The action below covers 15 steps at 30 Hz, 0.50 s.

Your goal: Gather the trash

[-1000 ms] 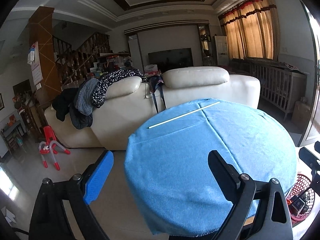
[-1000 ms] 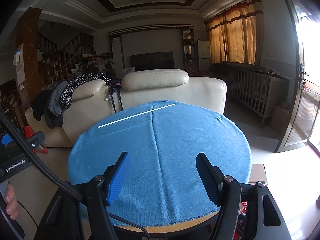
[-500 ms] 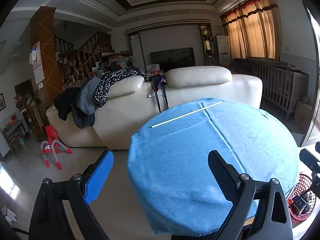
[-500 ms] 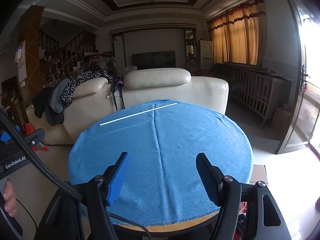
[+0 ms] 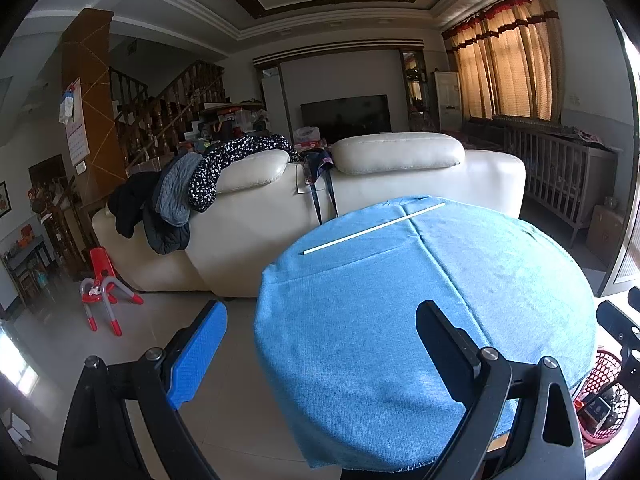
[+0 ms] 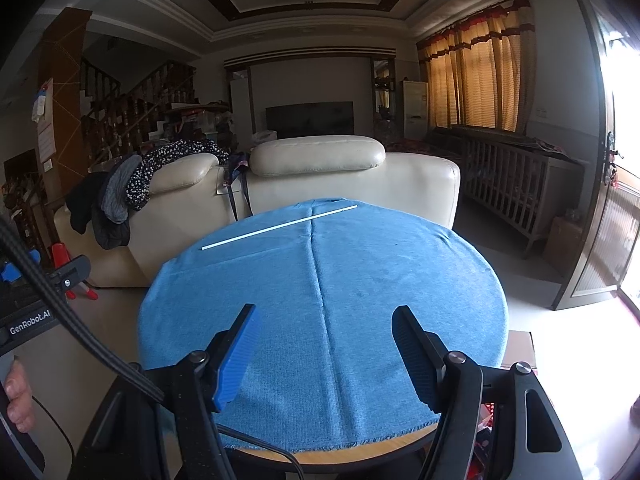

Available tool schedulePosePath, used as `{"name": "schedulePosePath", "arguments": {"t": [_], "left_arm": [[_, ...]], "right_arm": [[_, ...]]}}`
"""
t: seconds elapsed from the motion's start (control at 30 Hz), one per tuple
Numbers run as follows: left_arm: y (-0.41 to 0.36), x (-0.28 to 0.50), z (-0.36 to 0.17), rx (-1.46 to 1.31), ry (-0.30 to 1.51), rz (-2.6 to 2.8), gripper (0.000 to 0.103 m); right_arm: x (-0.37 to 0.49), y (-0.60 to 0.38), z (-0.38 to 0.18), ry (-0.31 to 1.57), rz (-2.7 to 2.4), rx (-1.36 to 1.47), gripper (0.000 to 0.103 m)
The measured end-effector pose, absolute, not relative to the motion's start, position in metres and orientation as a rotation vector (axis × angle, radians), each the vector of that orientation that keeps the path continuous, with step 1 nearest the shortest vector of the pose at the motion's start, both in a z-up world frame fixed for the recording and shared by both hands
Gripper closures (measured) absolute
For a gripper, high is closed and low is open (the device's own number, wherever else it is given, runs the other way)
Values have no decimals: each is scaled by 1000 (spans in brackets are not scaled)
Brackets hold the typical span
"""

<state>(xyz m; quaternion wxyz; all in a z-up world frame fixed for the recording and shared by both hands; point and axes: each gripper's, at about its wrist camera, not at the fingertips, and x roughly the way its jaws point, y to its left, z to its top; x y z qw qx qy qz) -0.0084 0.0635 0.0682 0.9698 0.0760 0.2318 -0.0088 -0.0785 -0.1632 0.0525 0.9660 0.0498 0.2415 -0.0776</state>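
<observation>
Straw (image 6: 279, 227), white, lies on my table (image 6: 360, 280) well beyond both sets of fingers. Left gripper (image 5: 320, 344) and right gripper (image 6: 326, 350) stand wide, empty. Left housing reads "GenRobot.AI" (image 6: 30, 326).

Both wrist views: strong fisheye distortion, black vignette in the corners; straight lines bow near the edges. Overall indoor daylight, moderately dim toward the back of the room.

Right wrist view: doorway (image 6: 624, 168) at the right edge is blown out to white, glare spills onto the floor (image 6: 560, 344) beside it. Curtains (image 6: 476, 80) glow amber, backlit.

Left wrist view: same curtains (image 5: 508, 68) backlit; small bright patch at the lower left edge. Staircase area (image 5: 160, 120) is dark, detail muddy.

Blue tablecloth (image 6: 360, 280) evenly lit, weave sharp, no hard shadows. No motion blur; the near gripper fingers (image 6: 236, 360) look slightly soft.
</observation>
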Motion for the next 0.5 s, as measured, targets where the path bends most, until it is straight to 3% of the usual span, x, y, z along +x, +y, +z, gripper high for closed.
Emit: {"name": "schedulePosePath", "arguments": {"t": [0.5], "left_arm": [[65, -7, 68, 155, 469, -17, 7]], "right_arm": [[-73, -160, 53, 489, -154, 88, 31]]}}
